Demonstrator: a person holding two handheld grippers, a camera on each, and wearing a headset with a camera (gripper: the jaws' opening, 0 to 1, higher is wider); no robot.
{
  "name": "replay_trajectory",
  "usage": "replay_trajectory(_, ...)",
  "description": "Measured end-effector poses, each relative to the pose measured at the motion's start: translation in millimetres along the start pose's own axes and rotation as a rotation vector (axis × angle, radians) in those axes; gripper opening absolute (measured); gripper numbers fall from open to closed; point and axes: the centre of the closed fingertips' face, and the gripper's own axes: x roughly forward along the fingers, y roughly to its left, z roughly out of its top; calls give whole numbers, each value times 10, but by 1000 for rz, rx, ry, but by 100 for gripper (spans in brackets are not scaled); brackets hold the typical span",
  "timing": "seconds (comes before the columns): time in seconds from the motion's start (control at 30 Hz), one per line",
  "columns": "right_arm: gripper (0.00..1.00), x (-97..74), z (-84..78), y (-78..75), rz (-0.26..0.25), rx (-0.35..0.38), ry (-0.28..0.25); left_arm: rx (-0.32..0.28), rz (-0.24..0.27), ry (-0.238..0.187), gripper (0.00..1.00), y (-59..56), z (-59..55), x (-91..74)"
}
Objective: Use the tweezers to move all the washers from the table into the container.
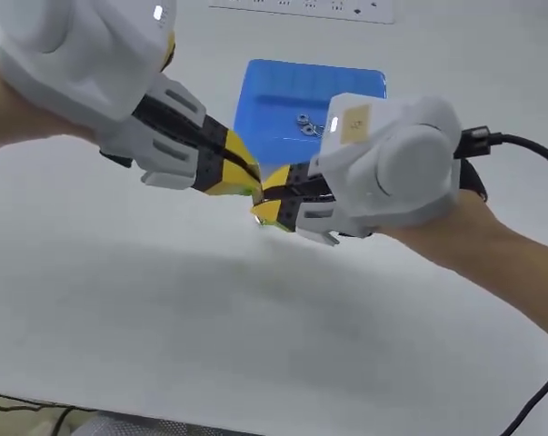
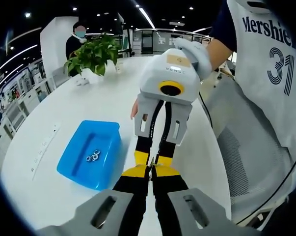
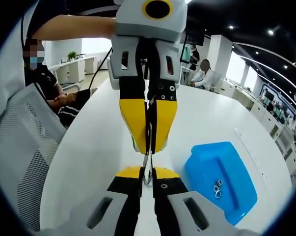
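My two grippers meet tip to tip above the white table (image 1: 164, 309). Thin silver tweezers (image 3: 147, 162) run between them, and both pairs of yellow jaws are closed on them. My left gripper (image 1: 249, 182) comes in from the upper left and my right gripper (image 1: 266, 207) from the right. In the left gripper view my left gripper (image 2: 150, 171) faces my right gripper (image 2: 151, 158). In the right gripper view my right gripper (image 3: 147, 173) sits below my left gripper (image 3: 148, 125). Just beyond stands a blue container (image 1: 274, 91), with a few washers (image 1: 306, 123) in it.
A white power strip (image 1: 301, 9) lies at the table's far edge. A black cable (image 1: 528, 150) trails from my right gripper. A potted plant (image 2: 96, 54) stands farther down the table. A mesh chair (image 2: 246, 162) is beside the table. People sit in the background.
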Motion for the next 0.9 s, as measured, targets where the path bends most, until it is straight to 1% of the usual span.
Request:
replay_trajectory(0.13,8,-46,67,-44,-14,-10,-7,16,5,-1,7,12,81,-57)
replay_trajectory(0.2,8,-81,115,-69,-25,-18,-12,27,10,-3,7,38,83,-68)
replay_trajectory(0.23,8,-106,147,-83,-31,-22,-16,31,11,-4,7,41,106,-86)
replay_trajectory(0.47,8,-253,323,-177,-72,-49,-38,86,30,-6,7,67,347,-245)
replay_trajectory(0.7,8,-394,478,-279,-110,-83,-50,129,46,-10,7,99,537,-358)
replay_trajectory(0.77,8,-426,510,-313,-119,-92,-50,136,50,-18,7,133,574,-374)
replay_trajectory(0.8,8,-441,523,-333,-124,-96,-50,143,54,-20,7,161,573,-372)
replay_trajectory(0.9,8,-493,558,-418,-140,-106,-52,162,61,-24,7,233,654,-393)
